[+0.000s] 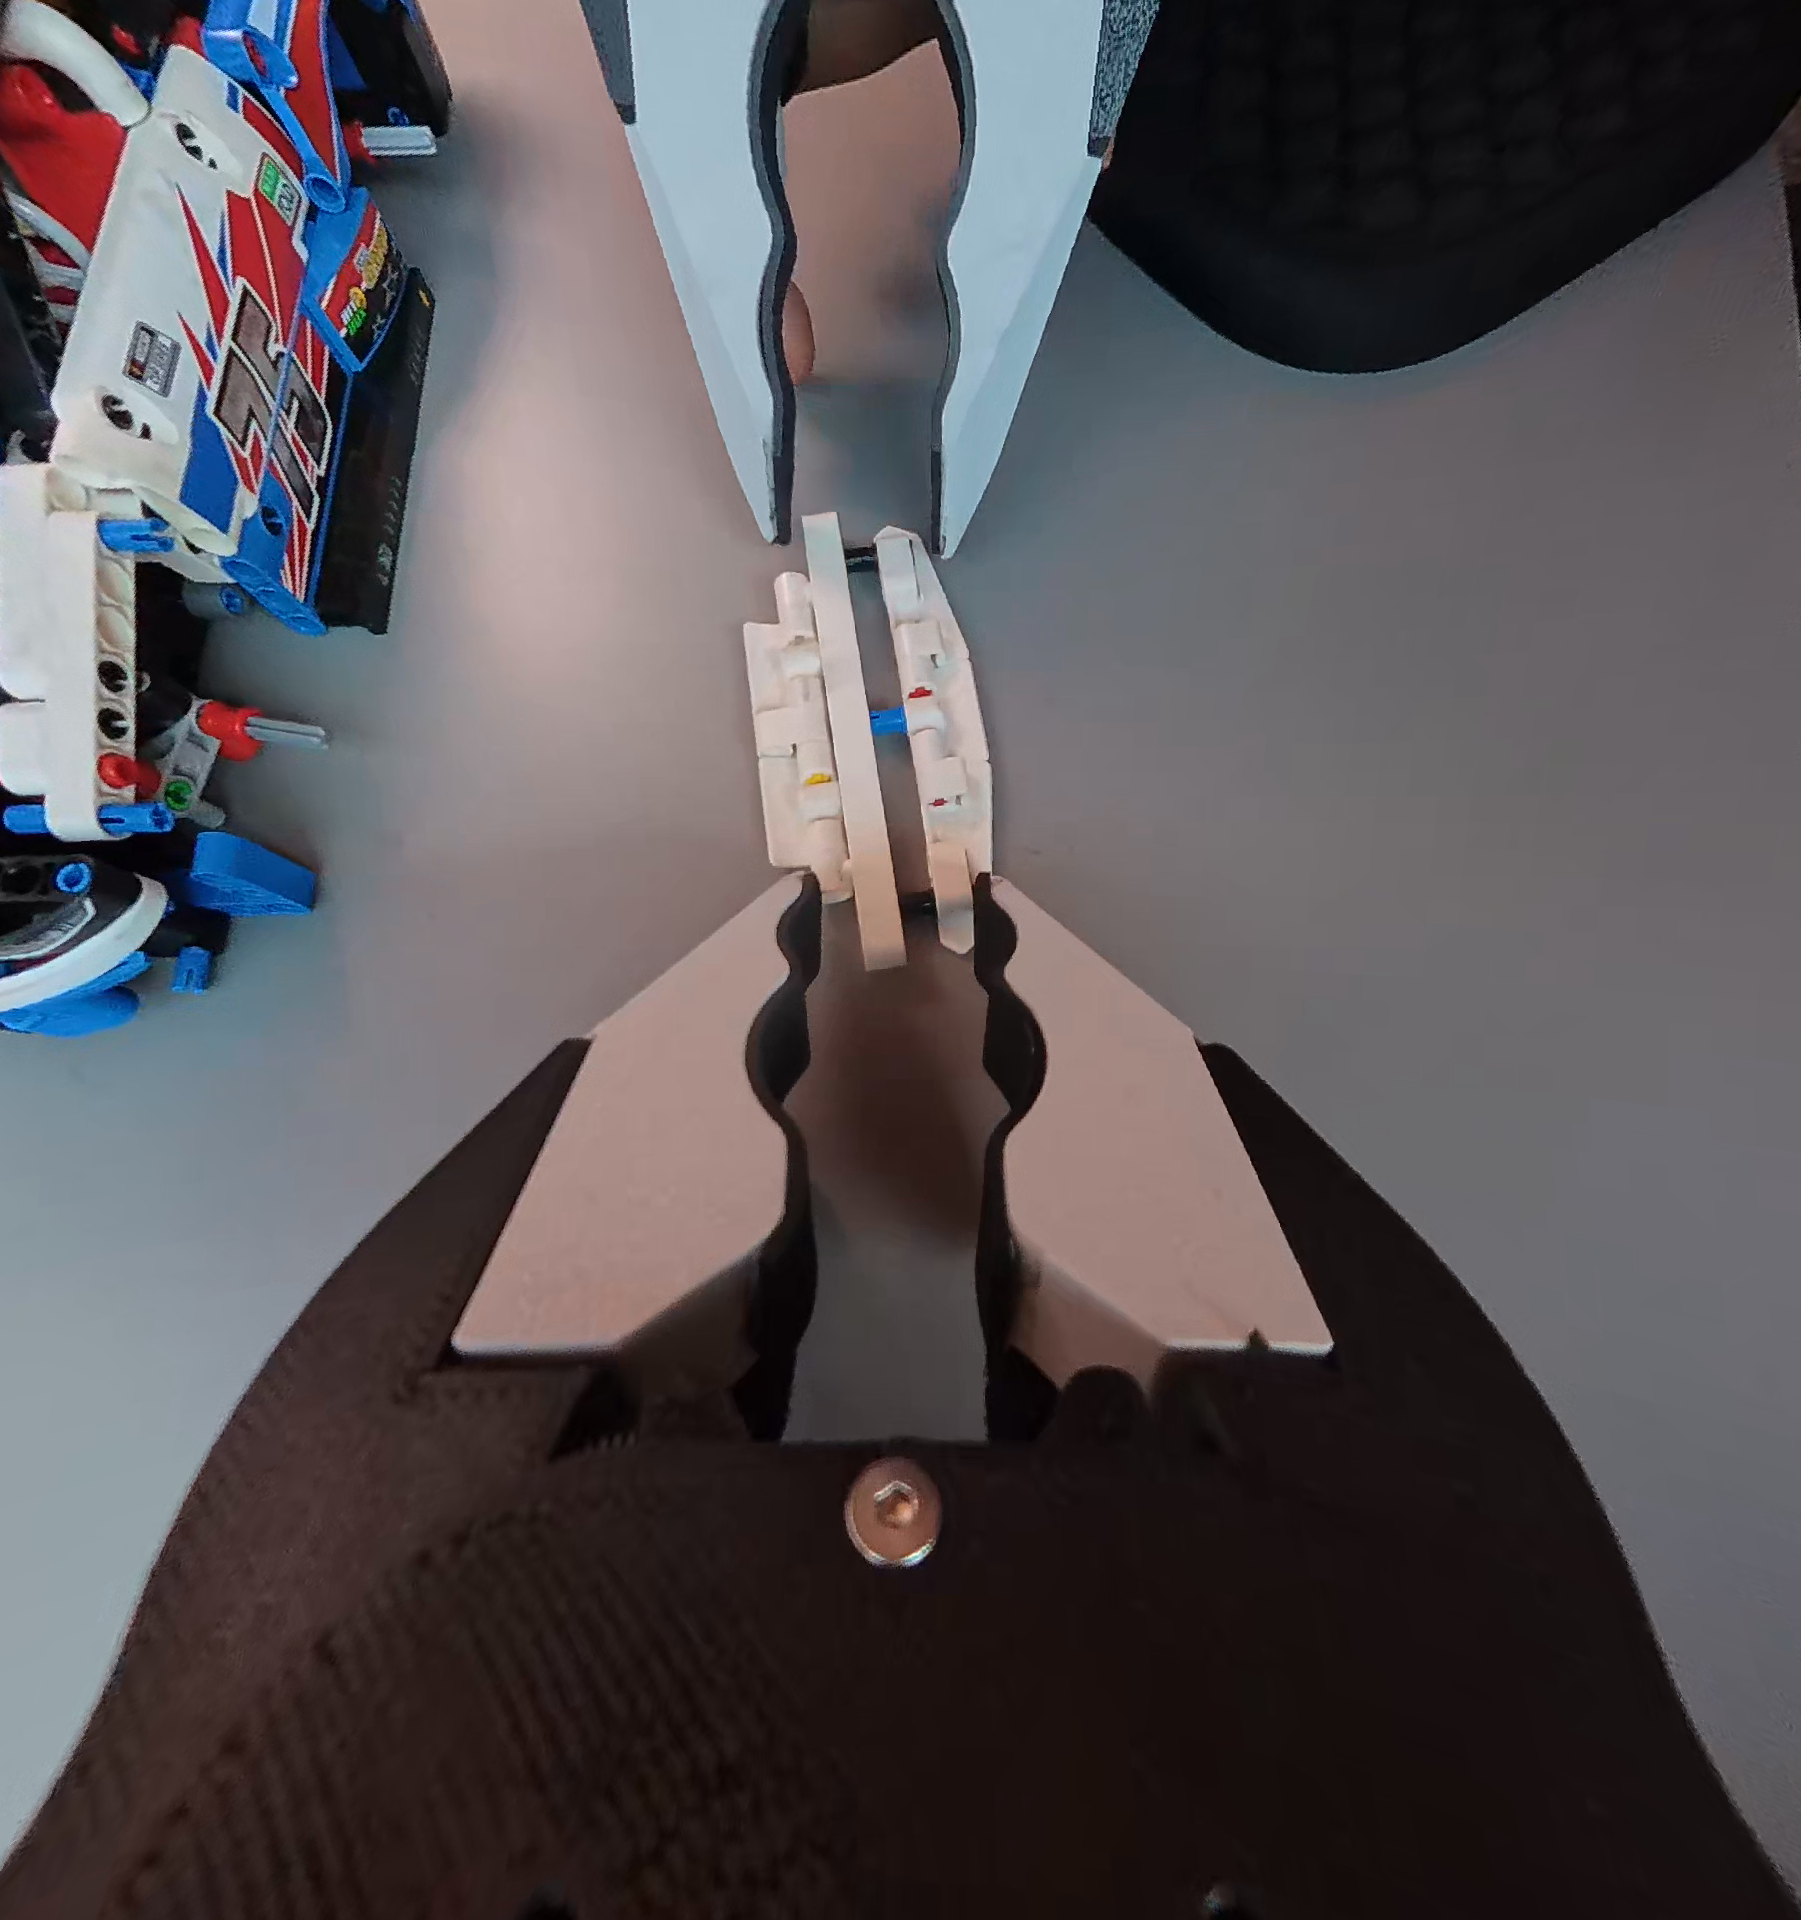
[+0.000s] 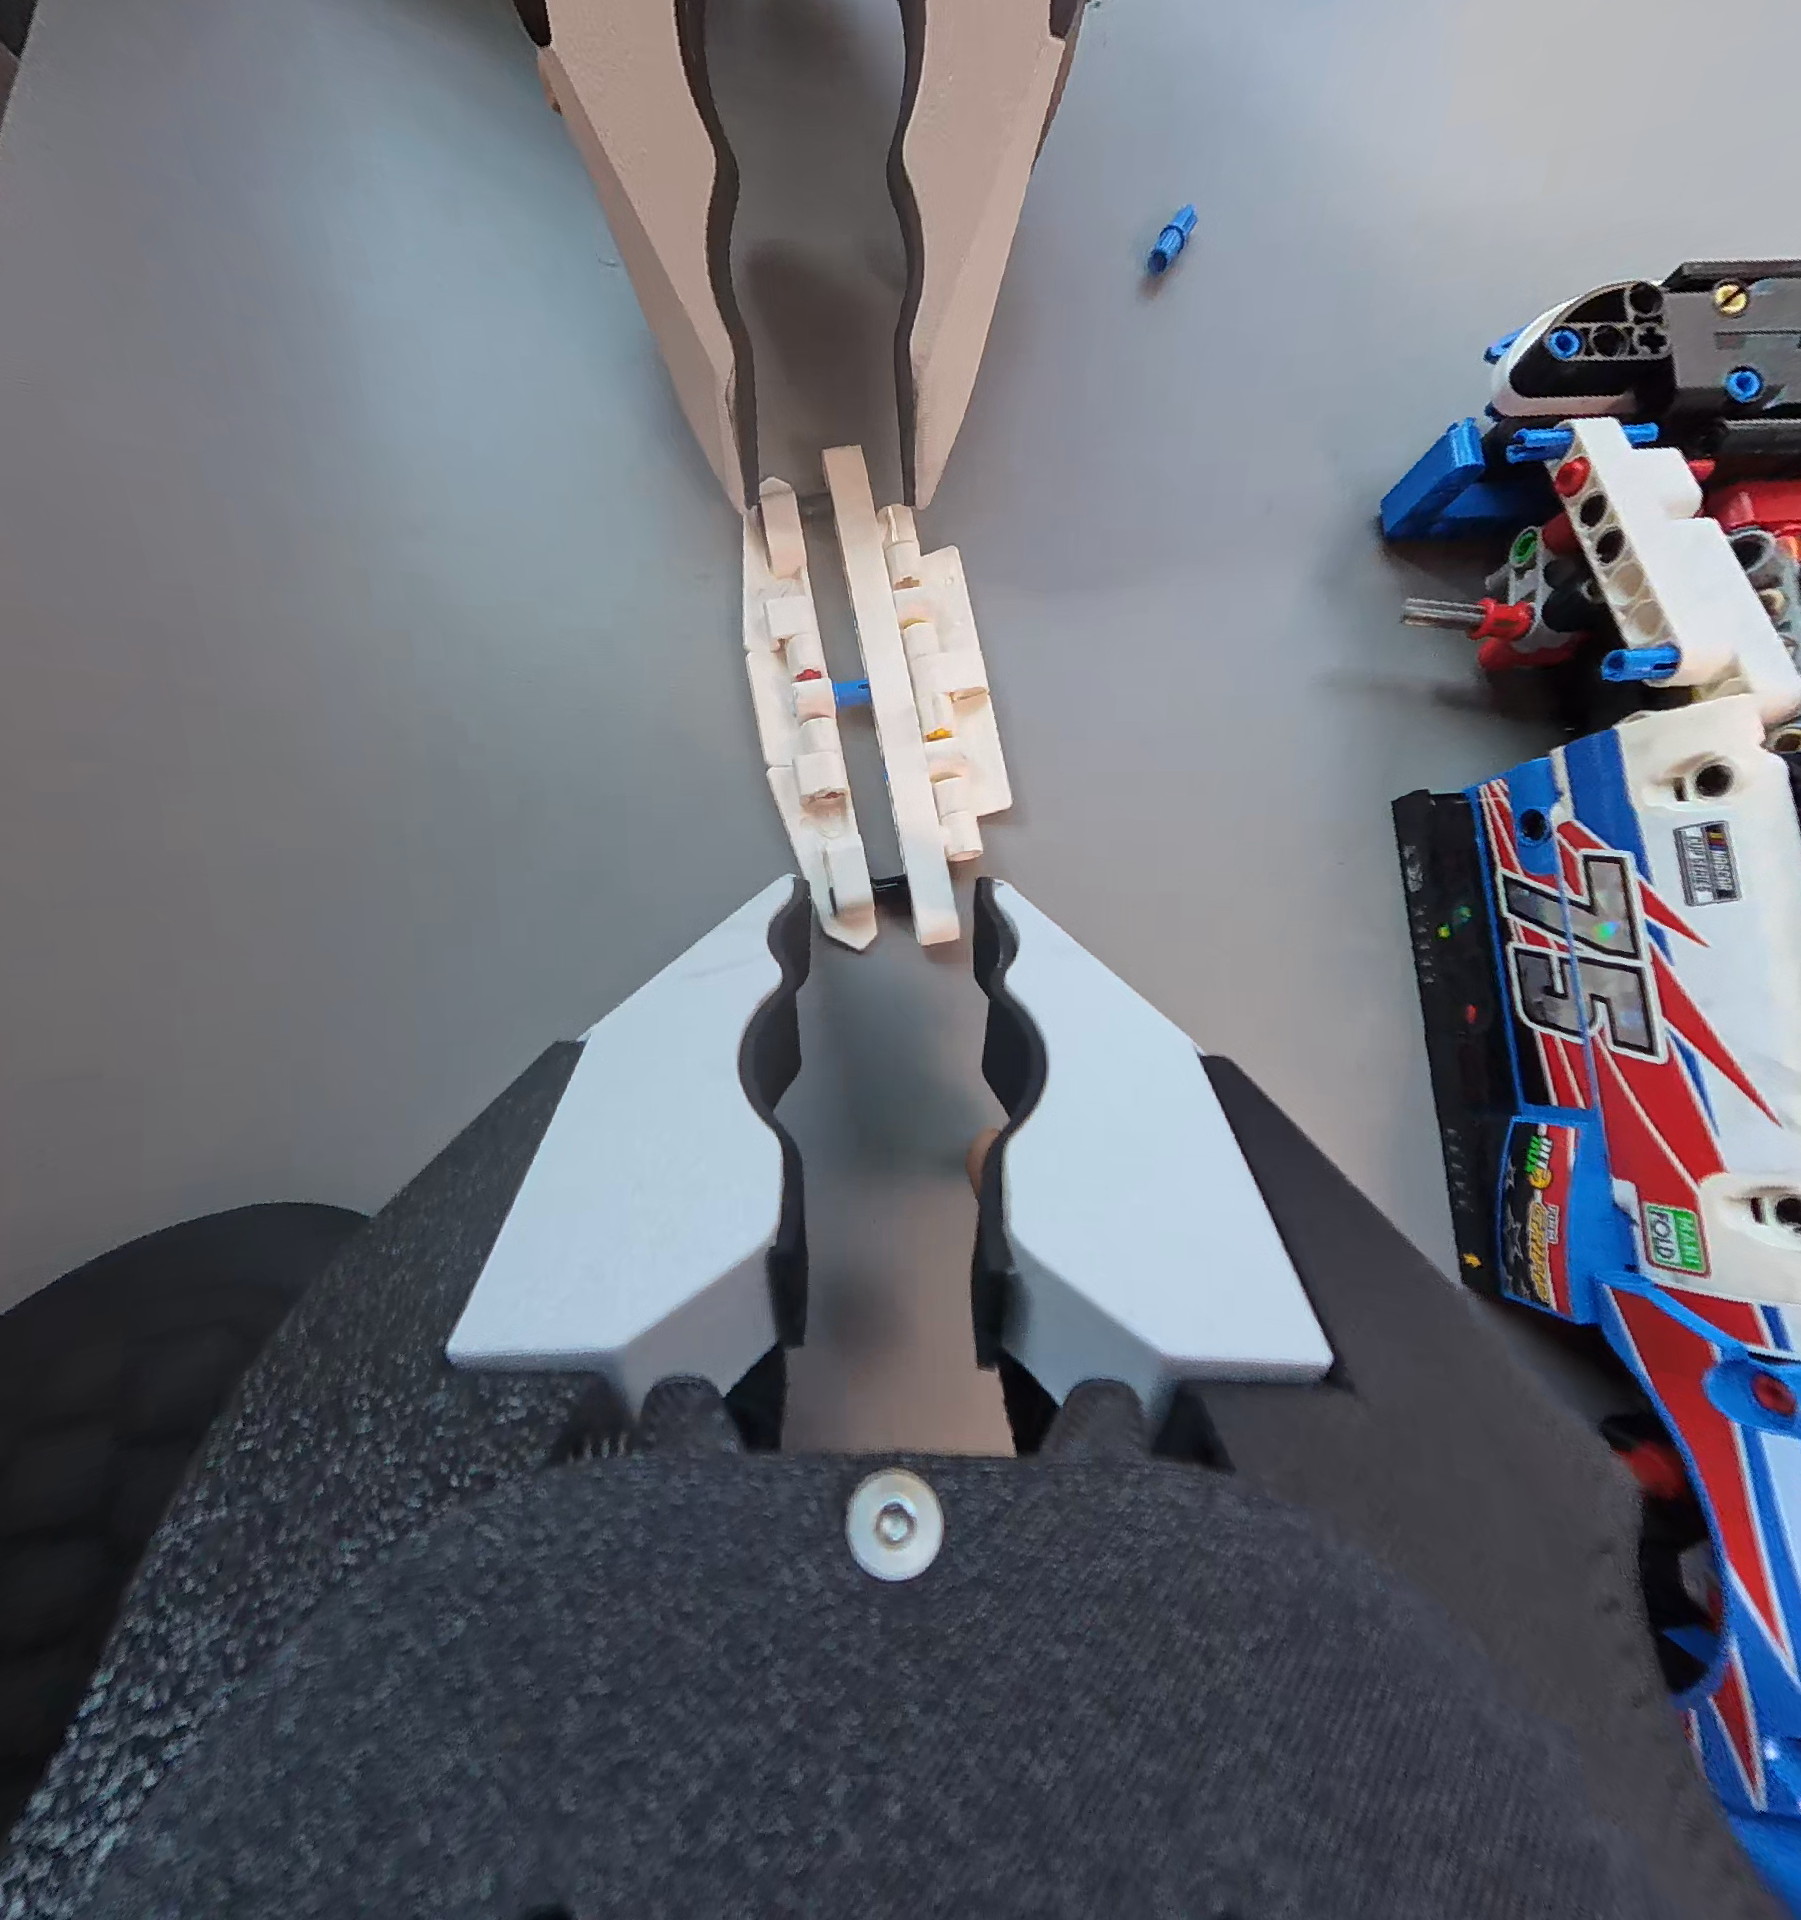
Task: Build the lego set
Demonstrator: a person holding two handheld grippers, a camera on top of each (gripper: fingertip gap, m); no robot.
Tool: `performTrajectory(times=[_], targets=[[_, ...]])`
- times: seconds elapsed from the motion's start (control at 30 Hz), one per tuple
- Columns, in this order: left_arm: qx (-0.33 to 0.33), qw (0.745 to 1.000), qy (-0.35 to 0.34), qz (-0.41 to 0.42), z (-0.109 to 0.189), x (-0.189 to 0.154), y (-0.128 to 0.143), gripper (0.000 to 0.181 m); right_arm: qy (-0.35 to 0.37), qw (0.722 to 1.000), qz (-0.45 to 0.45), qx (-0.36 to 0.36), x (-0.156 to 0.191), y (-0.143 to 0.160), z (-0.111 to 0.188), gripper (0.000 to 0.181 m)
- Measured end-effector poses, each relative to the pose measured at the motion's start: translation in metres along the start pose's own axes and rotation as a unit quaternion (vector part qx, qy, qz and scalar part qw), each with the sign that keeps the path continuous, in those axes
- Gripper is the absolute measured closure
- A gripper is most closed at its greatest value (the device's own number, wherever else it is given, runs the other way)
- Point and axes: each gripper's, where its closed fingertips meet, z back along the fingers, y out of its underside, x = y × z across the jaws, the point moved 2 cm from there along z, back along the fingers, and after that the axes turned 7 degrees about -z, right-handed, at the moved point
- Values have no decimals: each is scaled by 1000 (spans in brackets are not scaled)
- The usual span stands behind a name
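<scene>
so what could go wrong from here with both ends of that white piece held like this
1. The white lego sub-assembly is two long halves that seem linked mainly by a small blue pin; uneven squeezing from the left hand-held gripper or right hand-held gripper could twist them apart.
2. Each grips only an end tip, so it could slip onto the grey table.
3. The loose blue pin could get knocked away.

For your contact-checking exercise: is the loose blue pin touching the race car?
Apart. The right wrist view shows the blue pin lying alone on the grey table, with bare tabletop plainly visible between it and the race car.
</scene>
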Motion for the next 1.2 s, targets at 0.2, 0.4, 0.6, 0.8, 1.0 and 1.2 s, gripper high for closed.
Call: performTrajectory(times=[0.2,0.4,0.6,0.8,1.0,1.2], targets=[[-4,1000,2,6,2,1,0,153,-7,1000,3,4,-3,1,-1,151],[6,1000,9,9,0,0,3,152,-10,1000,5,4,-1,1,-2,153],[6,1000,6,8,-1,1,3,154,-10,1000,6,3,-1,1,-3,159],[6,1000,8,10,-1,1,3,154,-12,1000,4,4,0,1,-3,159],[2,1000,12,15,0,1,2,154,-14,1000,3,3,1,1,-2,159],[-5,1000,20,24,1,0,1,152,-11,1000,10,-2,0,1,-2,154]])
